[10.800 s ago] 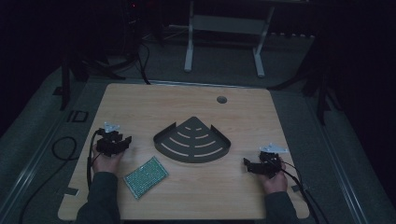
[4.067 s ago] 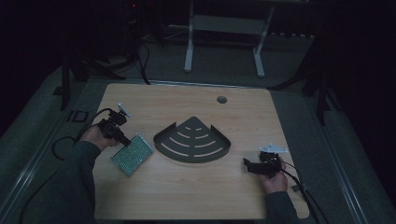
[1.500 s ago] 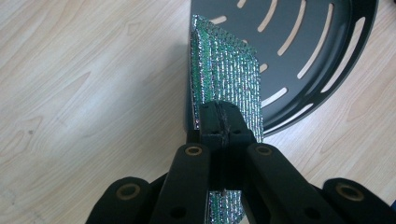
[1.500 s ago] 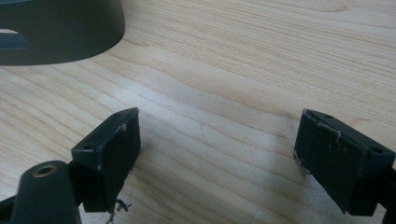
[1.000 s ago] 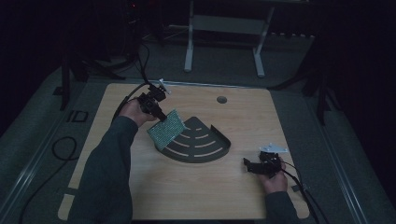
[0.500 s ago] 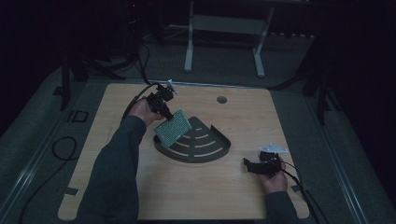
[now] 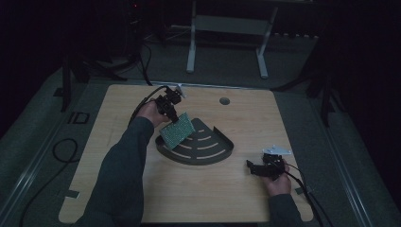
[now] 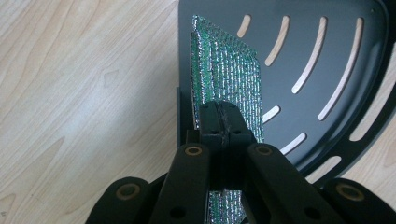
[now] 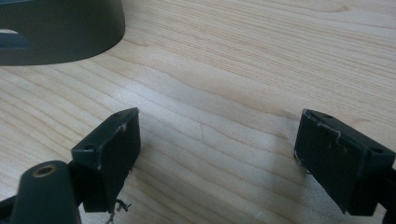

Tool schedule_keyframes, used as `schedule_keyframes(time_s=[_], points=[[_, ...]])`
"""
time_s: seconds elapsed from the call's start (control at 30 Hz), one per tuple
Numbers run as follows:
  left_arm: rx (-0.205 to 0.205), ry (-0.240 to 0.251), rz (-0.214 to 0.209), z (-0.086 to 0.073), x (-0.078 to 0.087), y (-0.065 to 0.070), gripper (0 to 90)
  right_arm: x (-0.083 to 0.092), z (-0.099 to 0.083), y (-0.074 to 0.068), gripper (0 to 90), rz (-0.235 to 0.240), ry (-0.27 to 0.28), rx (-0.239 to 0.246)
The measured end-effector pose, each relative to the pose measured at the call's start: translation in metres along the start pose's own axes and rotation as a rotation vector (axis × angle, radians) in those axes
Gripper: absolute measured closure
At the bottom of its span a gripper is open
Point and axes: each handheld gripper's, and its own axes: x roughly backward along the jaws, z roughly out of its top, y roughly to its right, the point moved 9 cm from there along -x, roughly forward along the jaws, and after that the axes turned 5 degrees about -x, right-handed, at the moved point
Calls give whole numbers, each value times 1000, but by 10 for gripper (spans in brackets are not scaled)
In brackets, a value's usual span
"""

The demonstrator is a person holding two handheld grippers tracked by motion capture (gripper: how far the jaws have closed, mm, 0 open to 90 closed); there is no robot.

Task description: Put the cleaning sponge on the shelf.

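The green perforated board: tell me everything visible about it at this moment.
The green perforated rectangular board looks like a thin, flat circuit-type panel covered in rows of tiny shiny dots. The left gripper is shut on one edge, holding it tilted above the dark slotted quarter-round metal tray. Whether its lower edge touches the tray is unclear.

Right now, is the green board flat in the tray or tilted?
Tilted. The left gripper holds the board by an edge, slanting over the tray.

wooden table [image 7: 118, 142], dark slotted tray [image 7: 208, 151]
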Motion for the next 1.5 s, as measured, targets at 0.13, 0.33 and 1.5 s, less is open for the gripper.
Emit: schedule_keyframes(time_s=[0.13,0.33,1.5], points=[[-16,-18,1,3,-4,3,900,0,0,0,140,0,0,0],[-24,-35,4,5,-13,6,900,0,0,0,140,1,0,0],[-42,-202,87,-23,-51,-5,900,0,0,0,140,1,0,2]])
